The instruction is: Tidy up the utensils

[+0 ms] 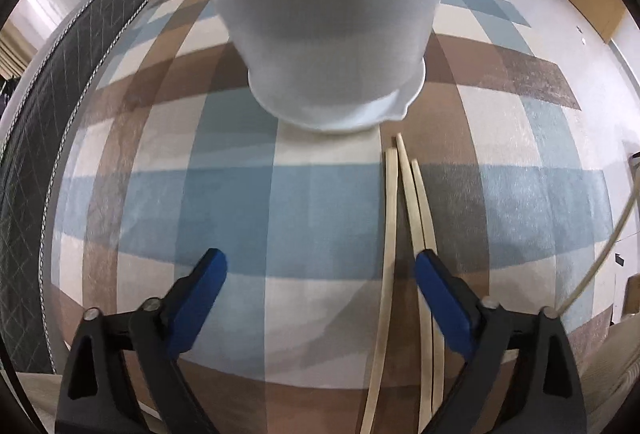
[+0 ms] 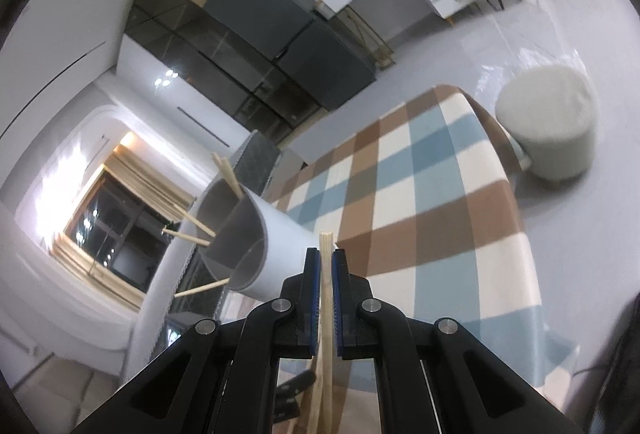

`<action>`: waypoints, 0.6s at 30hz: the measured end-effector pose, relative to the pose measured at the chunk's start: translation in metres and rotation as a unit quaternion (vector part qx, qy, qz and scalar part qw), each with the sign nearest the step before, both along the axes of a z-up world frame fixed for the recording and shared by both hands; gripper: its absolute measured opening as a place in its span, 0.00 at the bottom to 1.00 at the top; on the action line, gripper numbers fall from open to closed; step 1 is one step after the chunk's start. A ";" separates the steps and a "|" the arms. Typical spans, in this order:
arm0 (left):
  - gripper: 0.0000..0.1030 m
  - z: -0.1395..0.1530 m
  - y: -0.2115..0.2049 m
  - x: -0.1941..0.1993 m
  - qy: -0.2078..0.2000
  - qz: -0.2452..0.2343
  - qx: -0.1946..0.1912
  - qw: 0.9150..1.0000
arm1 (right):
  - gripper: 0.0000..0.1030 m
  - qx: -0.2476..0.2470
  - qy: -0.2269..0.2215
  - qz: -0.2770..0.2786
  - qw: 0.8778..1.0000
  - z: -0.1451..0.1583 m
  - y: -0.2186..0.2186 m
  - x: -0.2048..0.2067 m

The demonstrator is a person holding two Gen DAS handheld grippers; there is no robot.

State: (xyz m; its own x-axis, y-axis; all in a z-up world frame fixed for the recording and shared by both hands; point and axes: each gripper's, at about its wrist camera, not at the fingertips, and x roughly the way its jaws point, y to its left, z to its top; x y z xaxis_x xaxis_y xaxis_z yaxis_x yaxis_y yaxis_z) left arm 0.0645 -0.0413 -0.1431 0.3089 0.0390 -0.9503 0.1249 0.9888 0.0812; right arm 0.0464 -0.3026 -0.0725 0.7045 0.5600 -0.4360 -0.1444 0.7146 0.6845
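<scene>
Three pale chopsticks (image 1: 404, 218) are seen lying side by side on the checked cloth (image 1: 256, 194) at lower right of the left wrist view, just below one grey holder (image 1: 324, 22) that fills the top centre; the left gripper (image 1: 320, 270) is held wide apart above the cloth, nothing pressed between its blue pads. In the right wrist view, one chopstick (image 2: 326, 274) is clamped between the closed pads of the right gripper (image 2: 326, 262) at lower centre. Four more chopsticks (image 2: 192, 222) are counted in that holder (image 2: 256, 250), left of centre, beside one white stool (image 2: 548, 126) at right.

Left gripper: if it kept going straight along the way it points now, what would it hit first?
Most likely the checked rug: the left gripper, jaws open and empty, points down at bare rug between the chopsticks and holder. Depth is uncertain.
</scene>
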 end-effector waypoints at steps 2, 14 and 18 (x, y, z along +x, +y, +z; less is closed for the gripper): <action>0.70 -0.001 0.000 0.003 0.007 -0.003 0.003 1.000 | 0.05 0.002 -0.006 0.002 1.000 0.003 -0.002 -0.001; 0.25 -0.004 -0.029 0.034 0.006 -0.091 0.039 0.995 | 0.05 0.026 -0.013 -0.011 1.000 0.008 -0.013 -0.002; 0.02 -0.008 -0.038 0.038 0.015 -0.095 0.033 0.995 | 0.05 0.013 -0.017 -0.013 1.000 0.012 -0.014 -0.004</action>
